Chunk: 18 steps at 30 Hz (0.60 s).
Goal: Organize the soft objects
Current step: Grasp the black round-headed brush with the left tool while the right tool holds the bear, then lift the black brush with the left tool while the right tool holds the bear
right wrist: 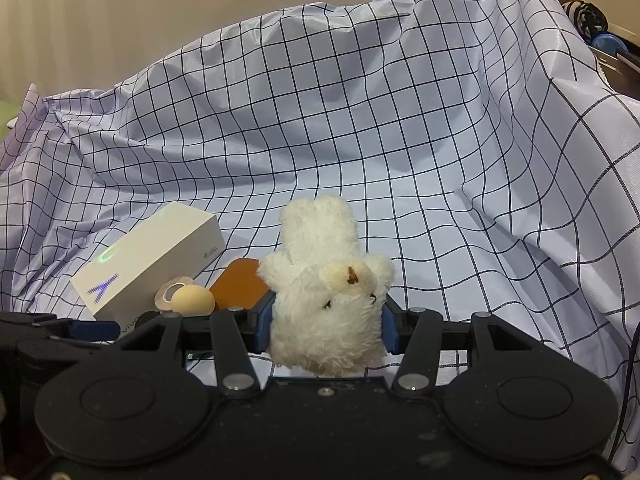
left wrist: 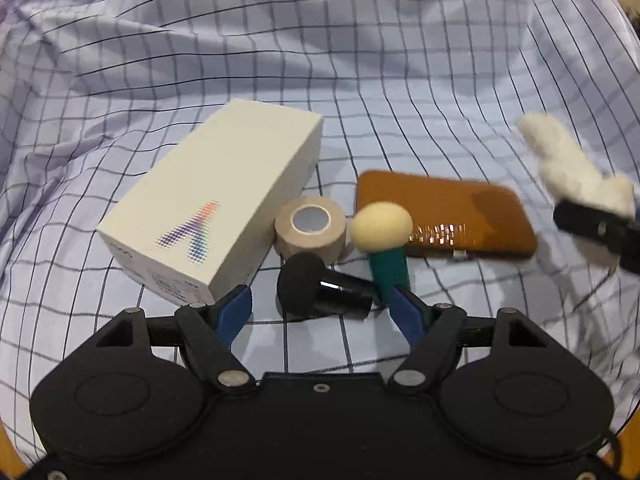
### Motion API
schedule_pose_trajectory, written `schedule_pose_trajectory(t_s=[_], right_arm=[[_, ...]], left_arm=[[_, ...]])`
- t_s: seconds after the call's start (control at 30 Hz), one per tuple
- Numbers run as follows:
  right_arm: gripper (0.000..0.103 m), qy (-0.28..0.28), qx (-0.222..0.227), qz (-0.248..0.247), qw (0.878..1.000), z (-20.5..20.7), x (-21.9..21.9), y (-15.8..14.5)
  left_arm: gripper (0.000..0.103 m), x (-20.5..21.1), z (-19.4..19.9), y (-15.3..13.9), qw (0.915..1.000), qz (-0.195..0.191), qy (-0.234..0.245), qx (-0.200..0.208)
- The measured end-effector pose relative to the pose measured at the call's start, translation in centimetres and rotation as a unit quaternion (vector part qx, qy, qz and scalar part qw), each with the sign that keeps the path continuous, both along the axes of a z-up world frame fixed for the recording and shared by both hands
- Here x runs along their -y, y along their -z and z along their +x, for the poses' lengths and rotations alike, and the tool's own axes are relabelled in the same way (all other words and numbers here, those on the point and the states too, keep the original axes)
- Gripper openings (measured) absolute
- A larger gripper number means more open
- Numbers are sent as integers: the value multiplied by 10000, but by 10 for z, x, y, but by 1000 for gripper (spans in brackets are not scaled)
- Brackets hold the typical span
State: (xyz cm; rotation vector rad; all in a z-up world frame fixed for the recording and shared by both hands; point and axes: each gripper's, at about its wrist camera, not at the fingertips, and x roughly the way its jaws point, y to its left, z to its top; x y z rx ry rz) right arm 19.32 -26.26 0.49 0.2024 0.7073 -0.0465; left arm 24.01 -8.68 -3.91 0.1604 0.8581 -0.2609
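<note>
My right gripper (right wrist: 326,322) is shut on a white plush bear (right wrist: 324,292), held upside down above the checked cloth (right wrist: 400,160). The bear also shows at the right edge of the left wrist view (left wrist: 568,160), blurred. My left gripper (left wrist: 324,308) is open, its fingers on either side of a black sponge-tipped applicator (left wrist: 320,290) lying on the cloth. A cream sponge on a green handle (left wrist: 382,244) stands just by the right finger. A beige tape roll (left wrist: 310,232) sits behind the applicator.
A white phone box (left wrist: 216,204) lies left of the tape roll, and also shows in the right wrist view (right wrist: 148,260). A brown flat case (left wrist: 444,212) lies to the right. The cloth rises in folds all around. Clutter (right wrist: 600,36) sits at the far right.
</note>
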Motion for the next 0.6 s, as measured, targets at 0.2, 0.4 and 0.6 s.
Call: schedule_pose_trajectory(t_s=[0.2, 0.4, 0.6], right_arm=[[51, -16, -16, -17, 10000, 1, -1, 0], [51, -82, -44, -20, 10000, 2, -3, 0], [51, -138, -89, -50, 9999, 4, -7, 0]], left_arm=[[69, 6, 2, 6, 9995, 216, 230, -14], [58, 1, 11, 9, 9998, 69, 137, -117], [55, 2, 15, 12, 9995, -8, 269, -144]])
